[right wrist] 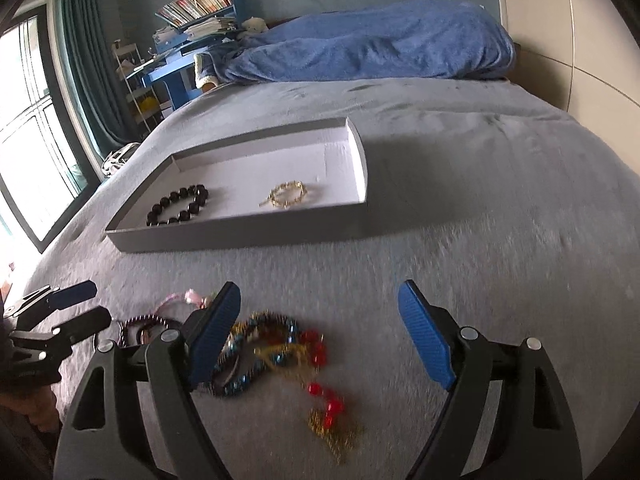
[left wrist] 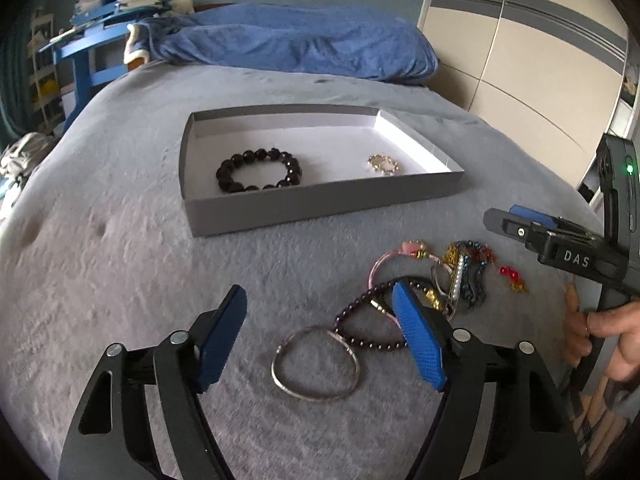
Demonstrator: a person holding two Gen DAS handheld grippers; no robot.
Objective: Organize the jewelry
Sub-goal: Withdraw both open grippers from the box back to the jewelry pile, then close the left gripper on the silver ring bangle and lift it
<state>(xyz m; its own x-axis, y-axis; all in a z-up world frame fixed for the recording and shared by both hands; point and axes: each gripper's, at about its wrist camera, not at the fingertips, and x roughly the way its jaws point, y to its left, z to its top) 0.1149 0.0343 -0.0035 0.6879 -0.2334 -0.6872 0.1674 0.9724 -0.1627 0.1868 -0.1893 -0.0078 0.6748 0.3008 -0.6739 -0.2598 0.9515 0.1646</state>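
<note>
- The left gripper (left wrist: 320, 320) has its jaws spread wide, with nothing pinched between the blue pads. Whether the tips touch the bedcover cannot be told.
- Between its two fingers, seen from the left wrist, lies a plain silver bangle (left wrist: 316, 364) flat on the grey bedcover (left wrist: 120, 280); a dark purple bead bracelet (left wrist: 362, 320) overlaps the bangle's far edge and runs behind the gripper's right pad.
- The right gripper (right wrist: 320, 320) is also spread wide and grips nothing. A person's hand (left wrist: 600, 336) holds its handle.
- Between its fingers, nearer the left one, sits the jewelry pile (right wrist: 260, 348): blue and gold beaded strands tangled together, with a red bead strand (right wrist: 320, 376) trailing out of the pile toward the camera and ending in a gold chain (right wrist: 336, 432).
- A pink bracelet (left wrist: 384, 264) lies on the side of the pile toward the left gripper, partly under the other pieces.
- The pile as a whole lies on the bedcover on the near side of the grey tray (left wrist: 320, 208), apart from it and toward its right end as the left wrist sees it.
- Inside the tray, on its white floor, a black bead bracelet (left wrist: 258, 170) lies toward the left and a small gold bracelet (left wrist: 384, 164) toward the right, well apart from each other.
- Beyond the tray, at the head of the bed, lies a rumpled blue blanket (right wrist: 380, 44).
- Left of the blanket stands a blue shelf (right wrist: 188, 56) stacked with books and papers.
</note>
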